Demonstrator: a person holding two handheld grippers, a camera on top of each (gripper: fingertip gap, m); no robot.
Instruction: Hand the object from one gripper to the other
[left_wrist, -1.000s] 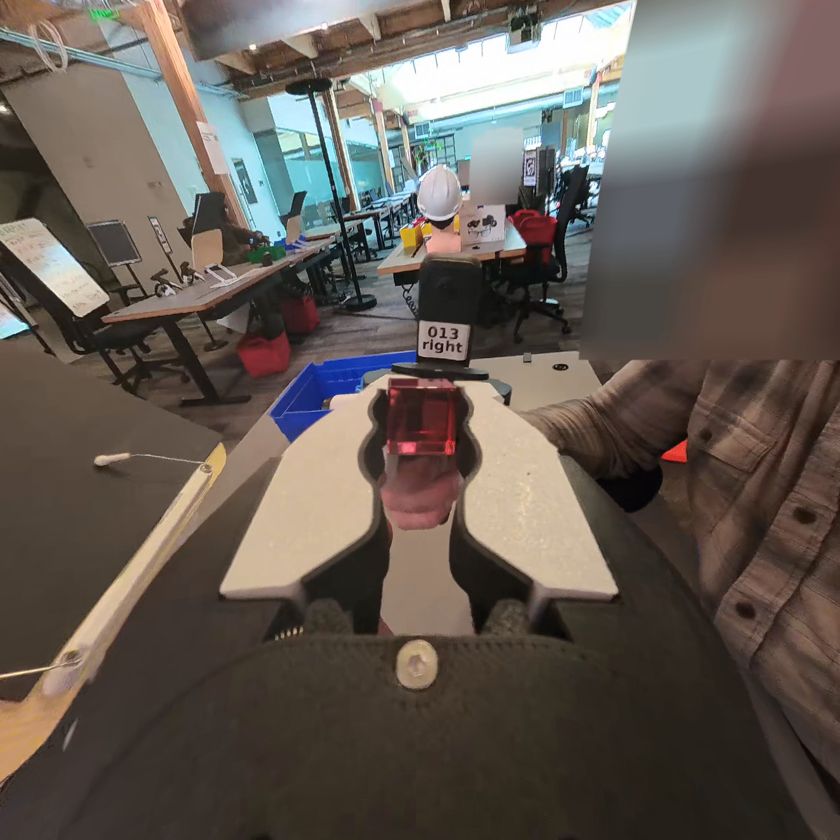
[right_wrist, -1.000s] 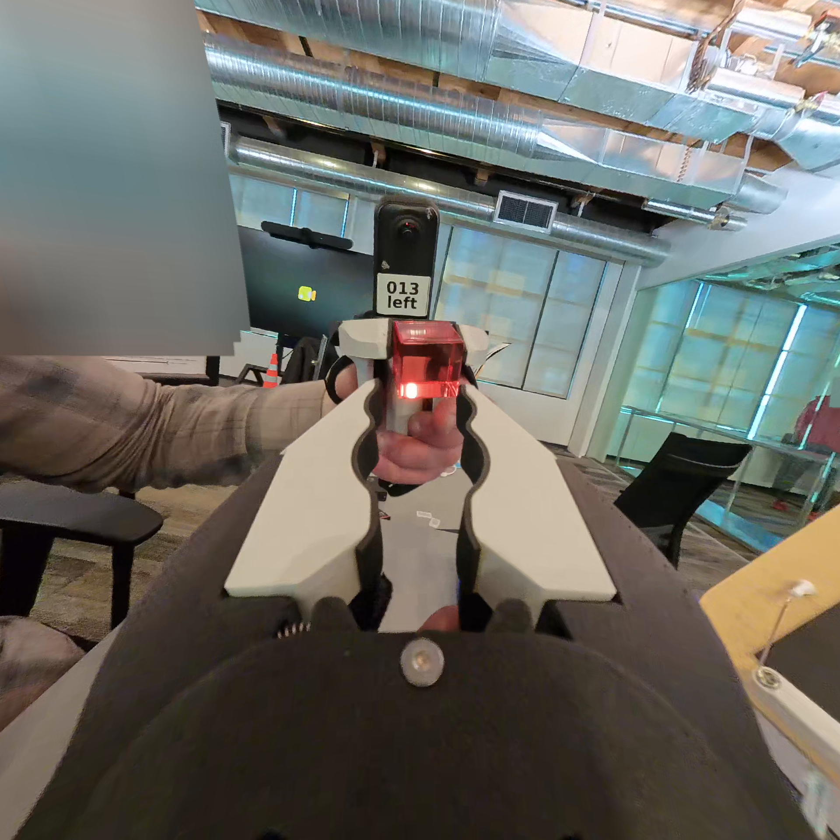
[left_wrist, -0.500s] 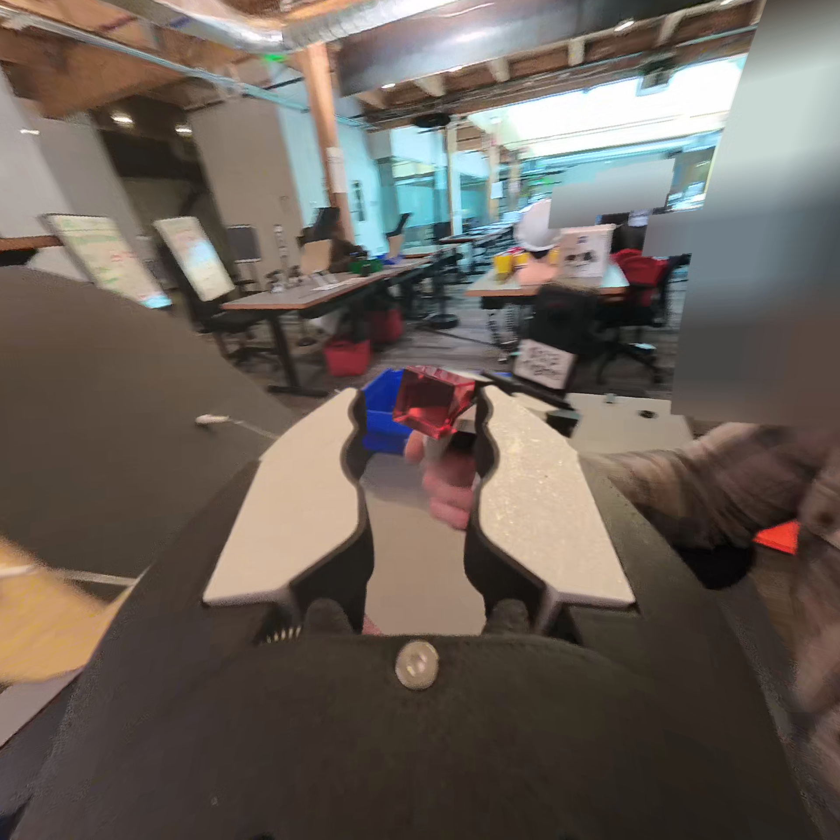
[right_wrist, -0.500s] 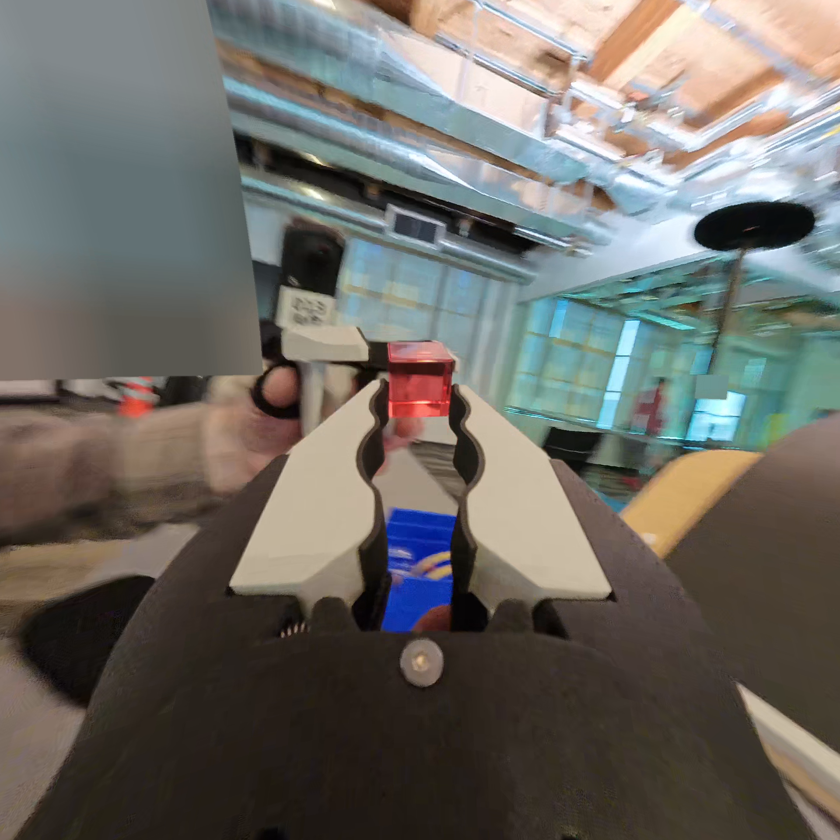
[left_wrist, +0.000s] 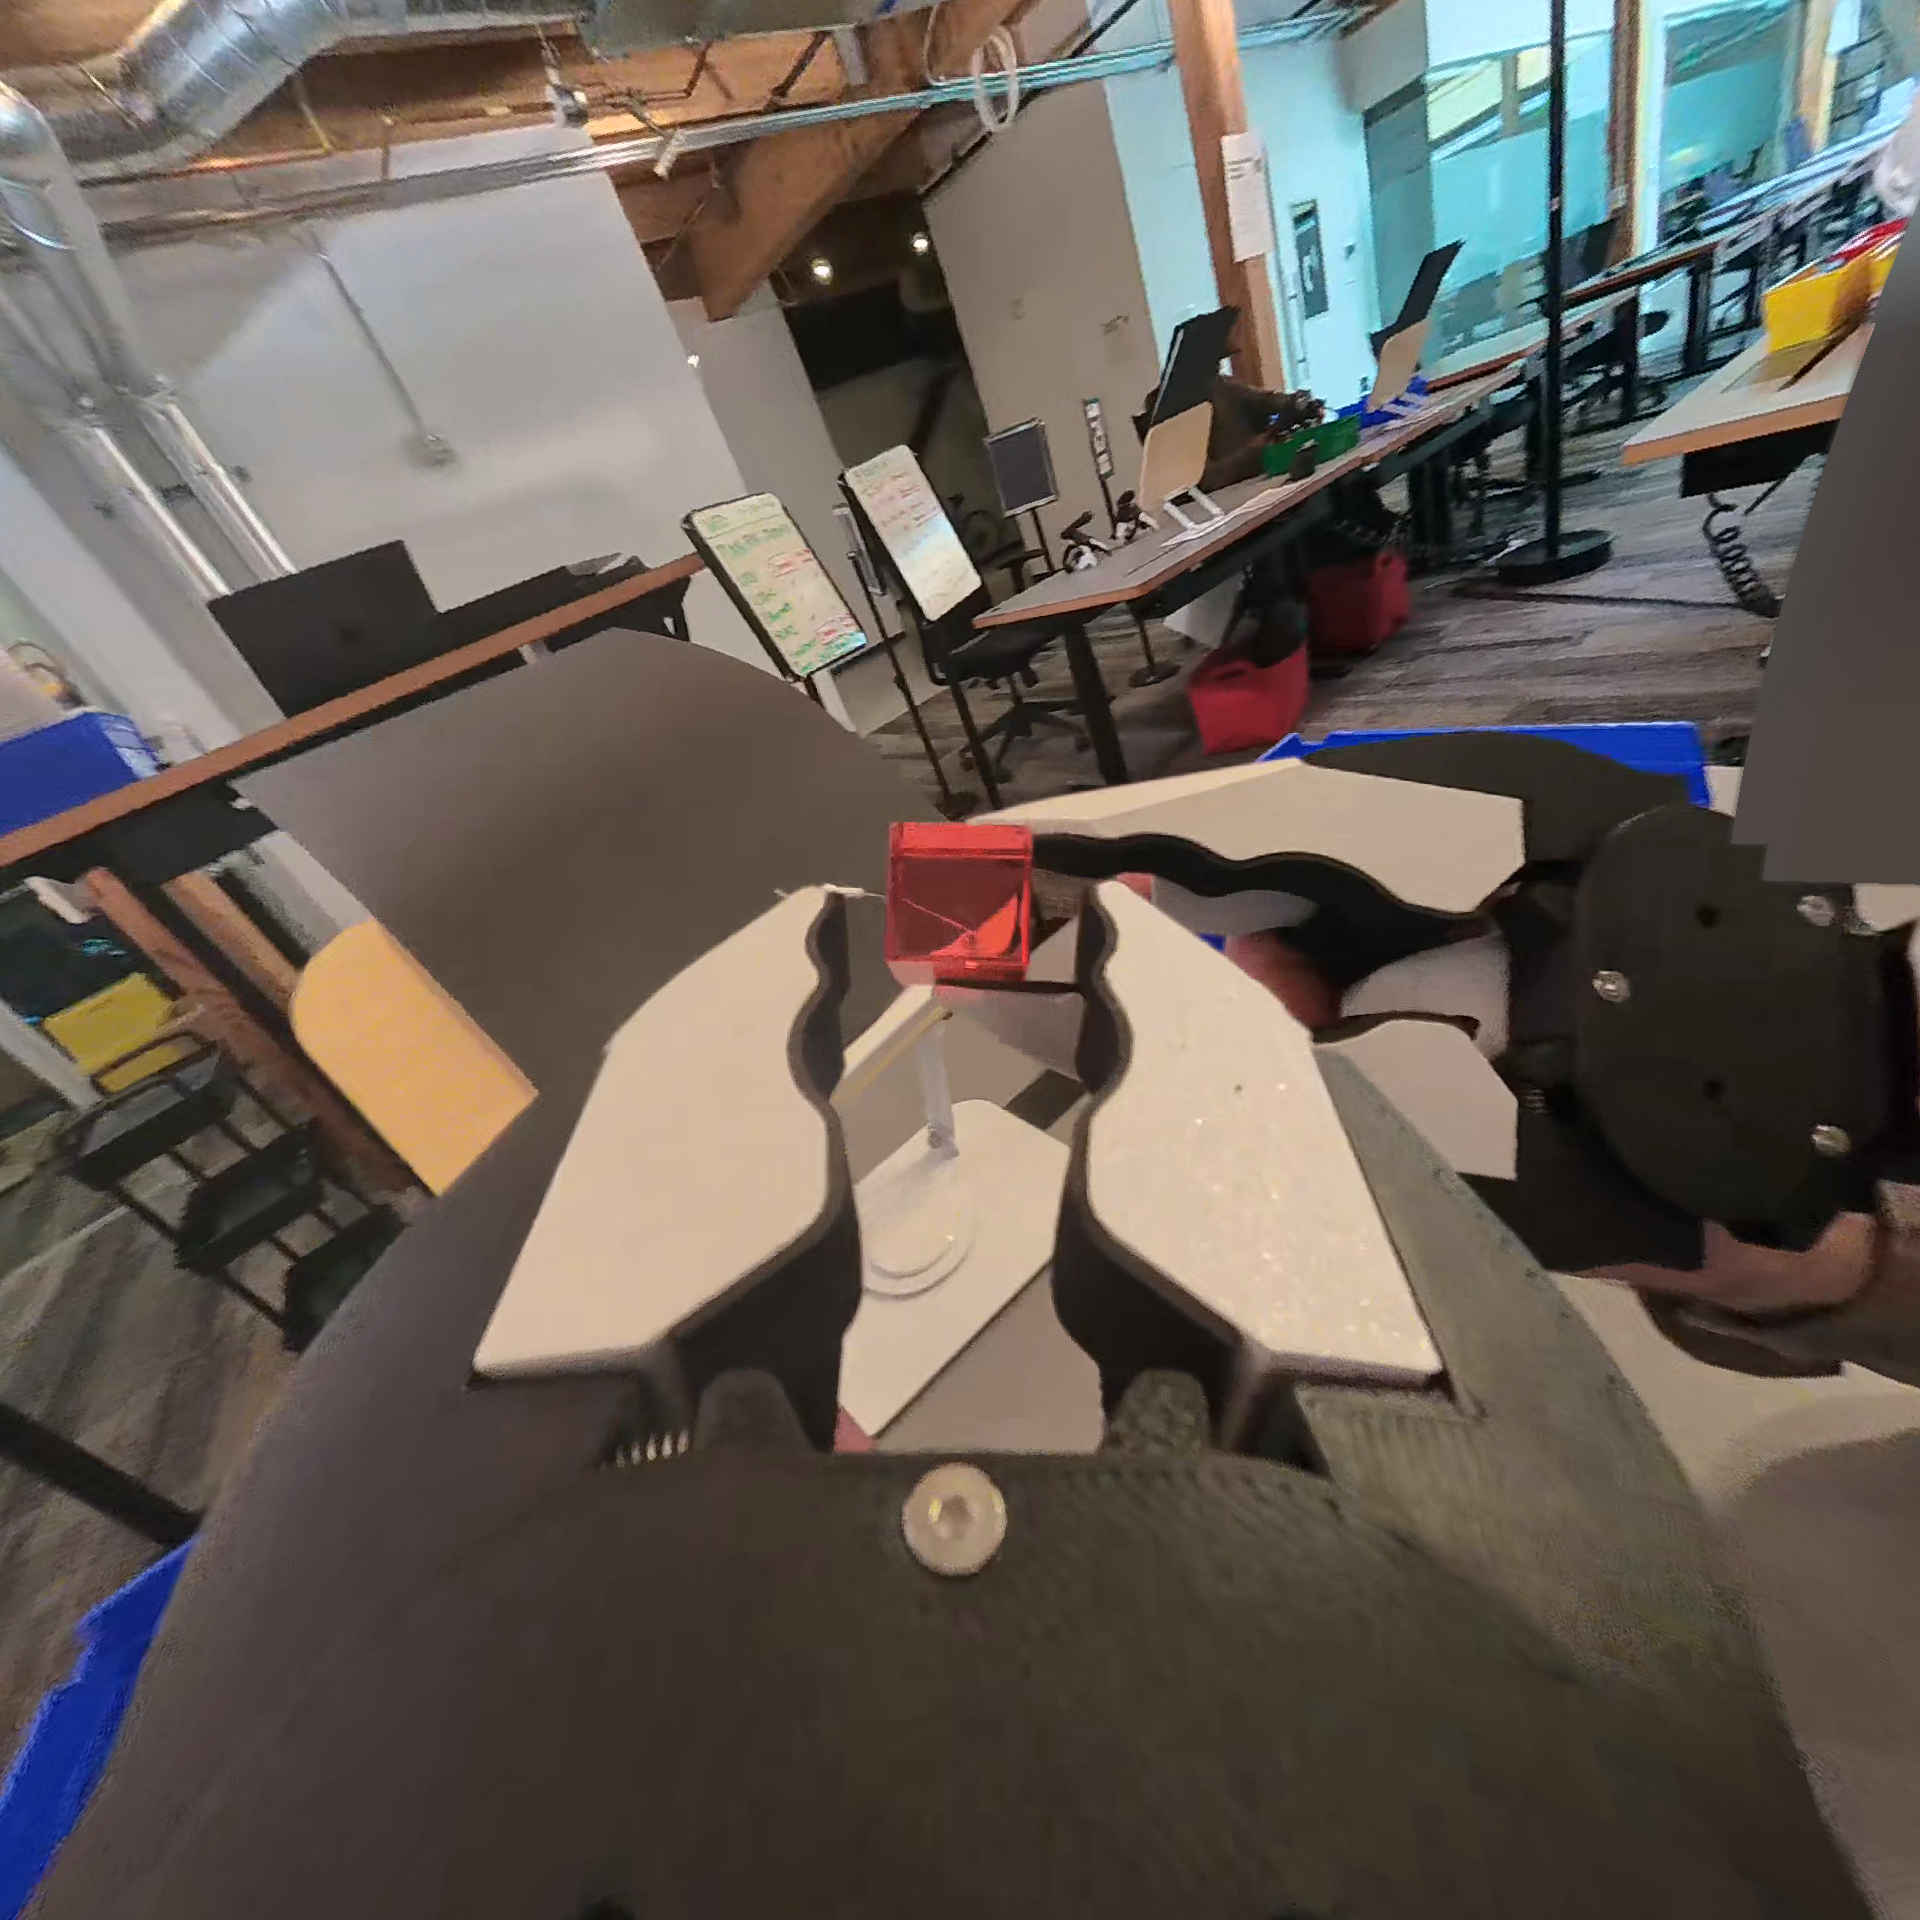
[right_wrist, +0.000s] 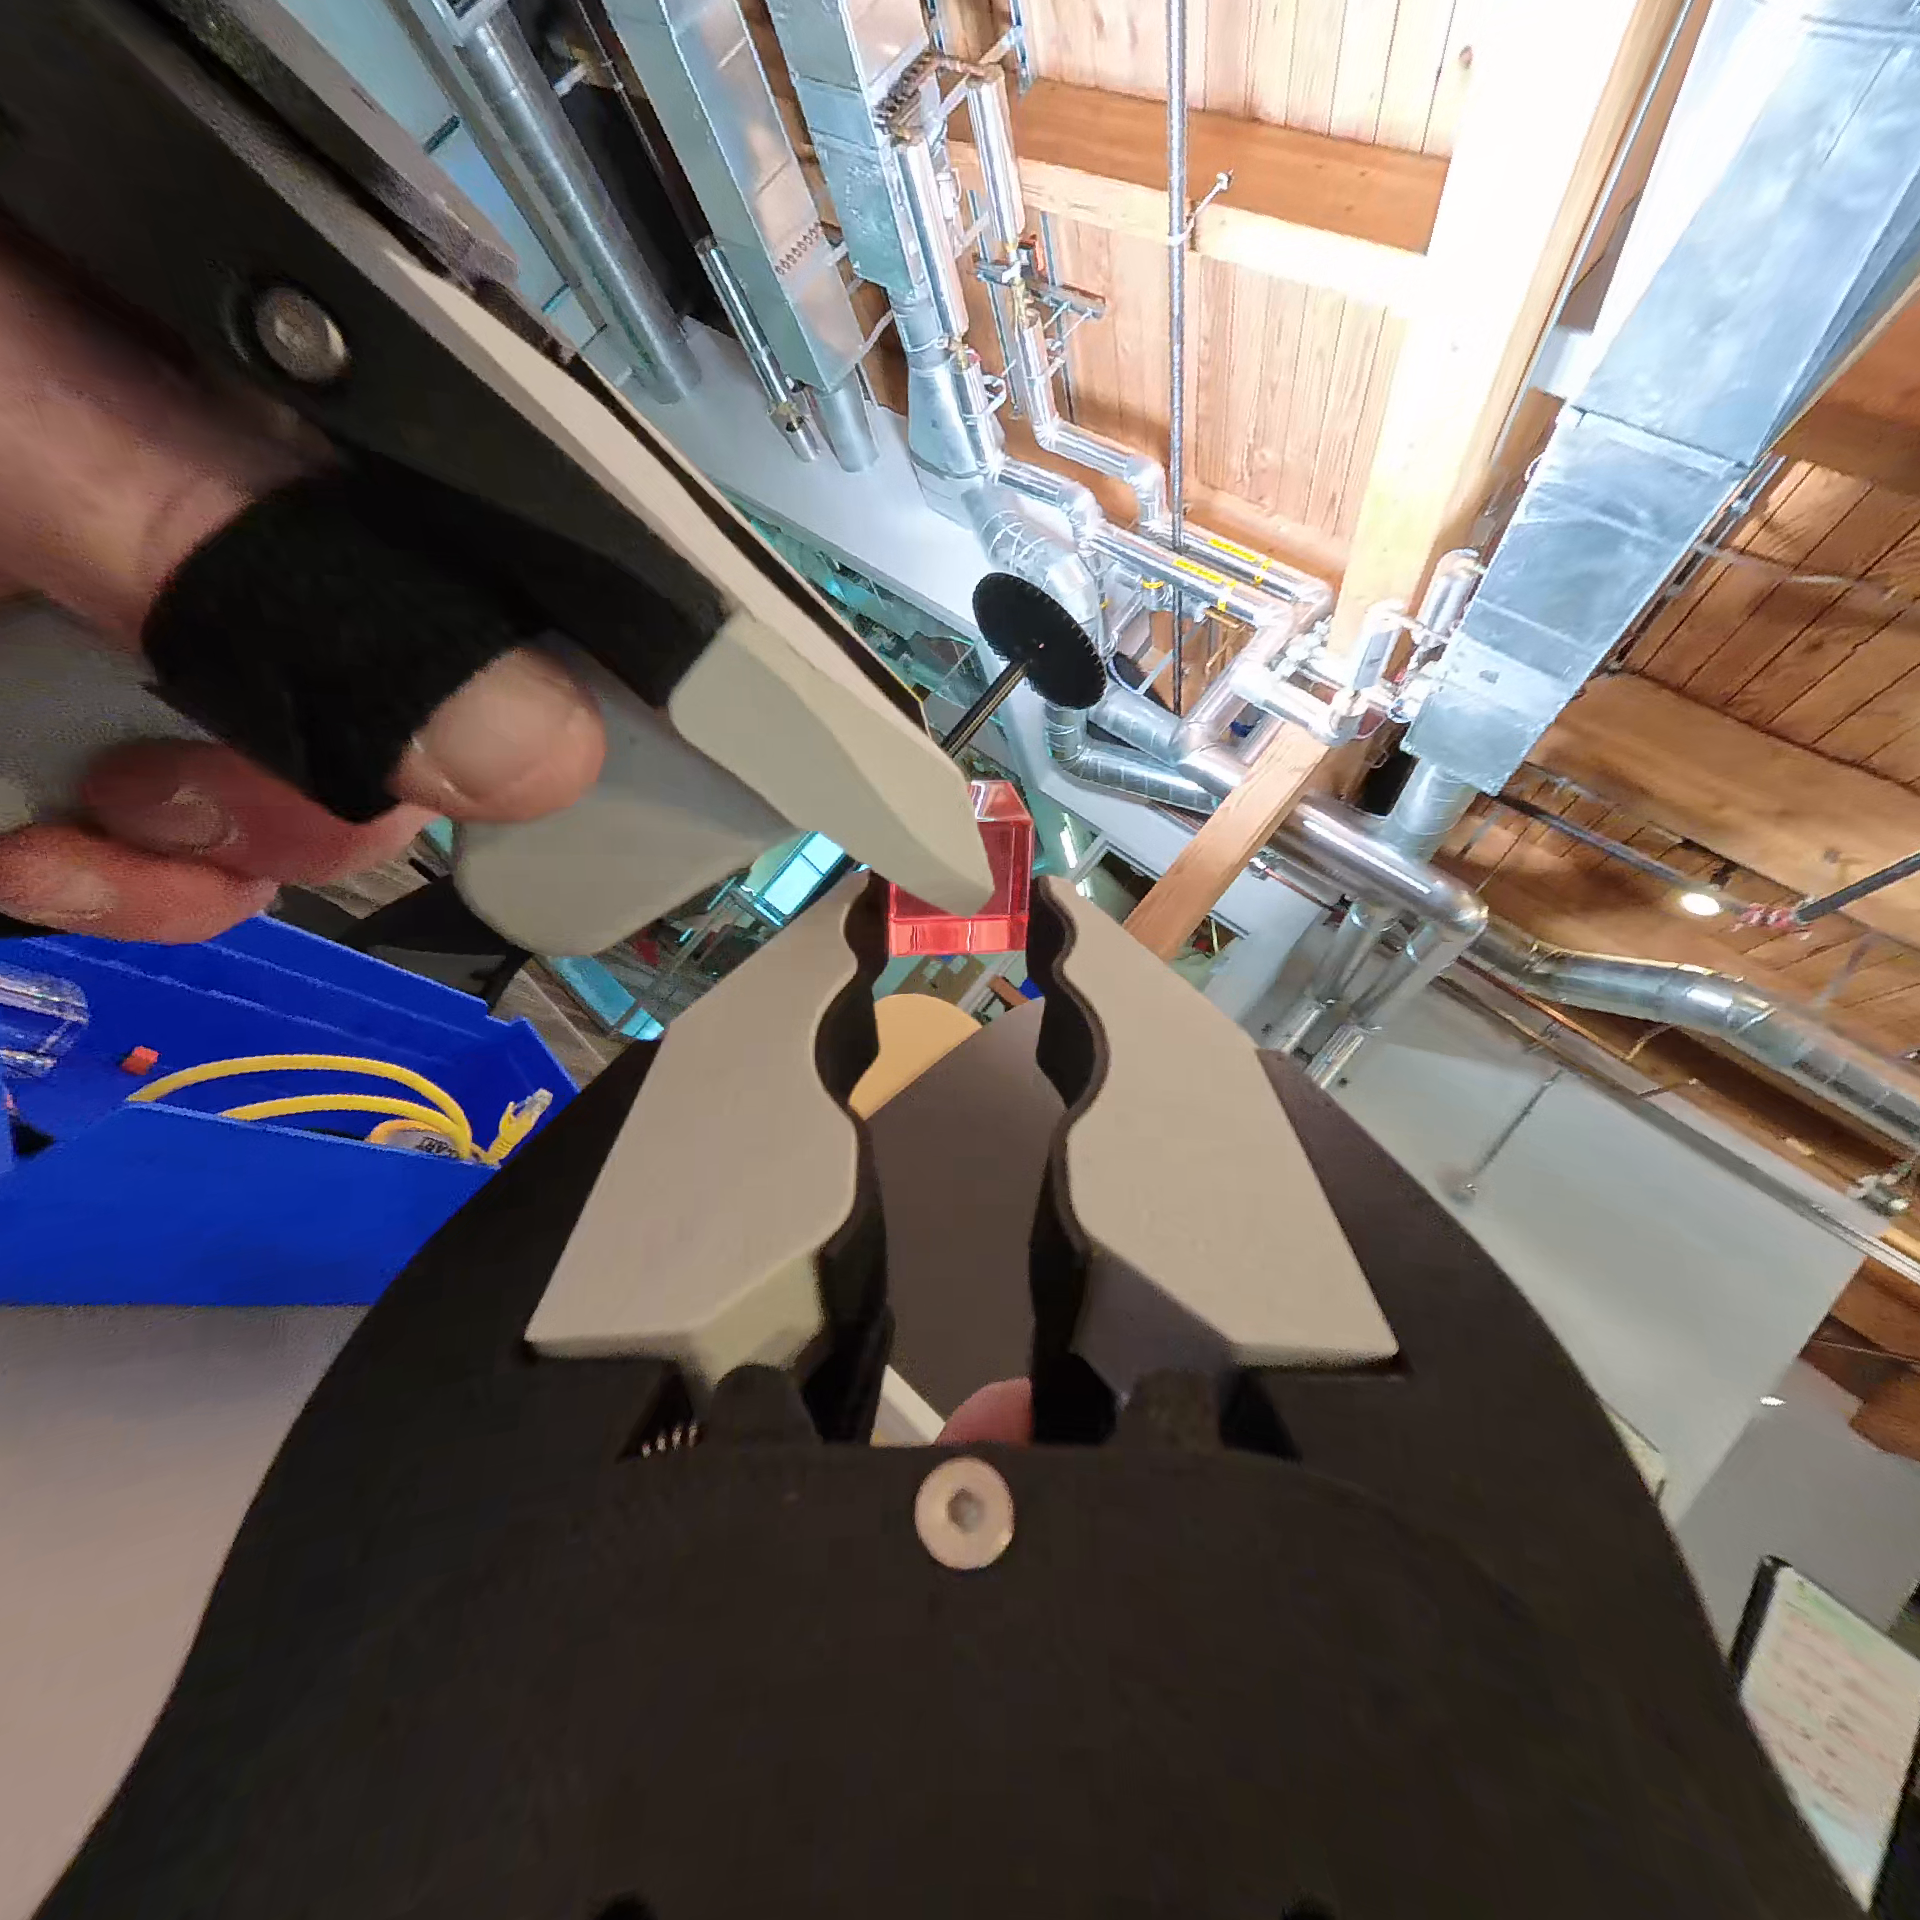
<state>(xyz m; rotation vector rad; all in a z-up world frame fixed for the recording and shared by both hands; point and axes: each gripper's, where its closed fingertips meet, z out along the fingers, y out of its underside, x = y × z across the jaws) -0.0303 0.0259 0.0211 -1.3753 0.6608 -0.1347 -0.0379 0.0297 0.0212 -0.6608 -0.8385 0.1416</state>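
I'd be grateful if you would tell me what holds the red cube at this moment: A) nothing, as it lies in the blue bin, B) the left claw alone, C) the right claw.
C: the red cube sits pinched between the right claw tips, while the left claw stands open with a gap on each side of it.

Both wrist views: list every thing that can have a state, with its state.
left gripper: open, fingers flanking the red cube with gaps
right gripper: shut on the red cube
red cube: held in mid-air
blue bin: open-topped, yellow cable coiled inside
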